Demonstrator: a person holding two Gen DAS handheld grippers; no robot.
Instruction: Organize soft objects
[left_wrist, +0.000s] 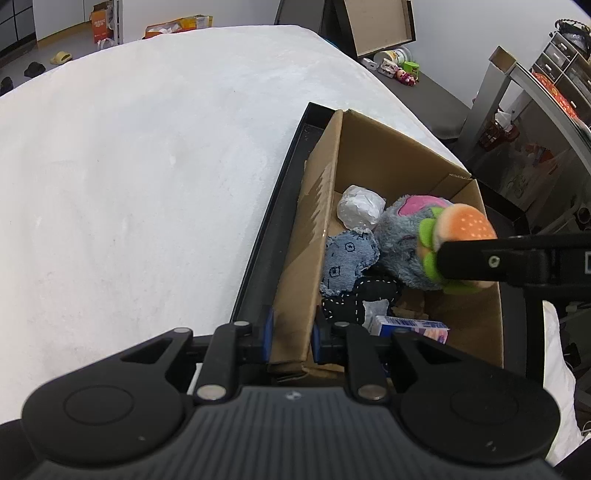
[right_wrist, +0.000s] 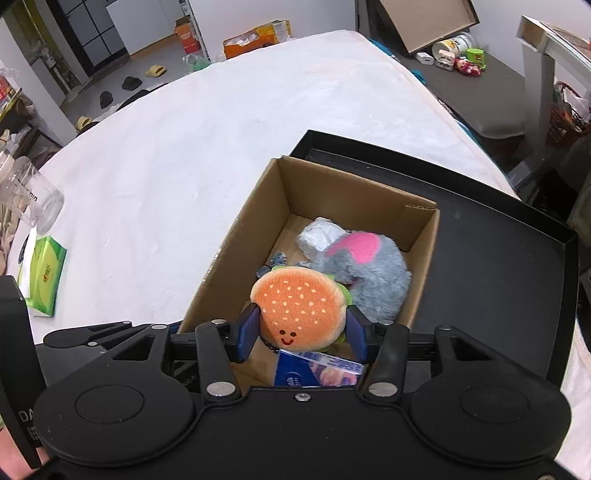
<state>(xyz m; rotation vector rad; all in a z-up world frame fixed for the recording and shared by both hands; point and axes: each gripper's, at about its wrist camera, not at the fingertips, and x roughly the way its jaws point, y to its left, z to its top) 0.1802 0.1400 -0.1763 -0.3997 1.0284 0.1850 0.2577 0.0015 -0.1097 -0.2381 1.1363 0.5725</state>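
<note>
My right gripper (right_wrist: 301, 334) has its blue pads clamped on either side of the plush burger (right_wrist: 299, 308), which I hold above the open cardboard box (right_wrist: 354, 188). The burger is round, so it has no clear long axis; its orange bun top with the small smile faces my right camera, and its green felt lettuce shows at the edges. From the left camera the same burger (left_wrist: 461, 236) sits at the tip of the right tongs, over the box's right side.

My left gripper (left_wrist: 291, 334) is closed on the near end of the box's left wall (left_wrist: 321, 206), one pad on each face of the cardboard.

Inside the box lie a grey plush with a pink patch (right_wrist: 364, 275), a crumpled silver-white wad (right_wrist: 319, 238), a denim pouch (left_wrist: 347, 262) and a blue carton (right_wrist: 317, 373).

The box stands in a black tray (right_wrist: 491, 280) on a bed covered with a white sheet (right_wrist: 221, 147). A green packet (right_wrist: 46, 275) and a clear jar (right_wrist: 26, 195) rest at the bed's left edge. Beyond are a grey floor with slippers (right_wrist: 155, 70) and orange boxes (right_wrist: 255, 38).
</note>
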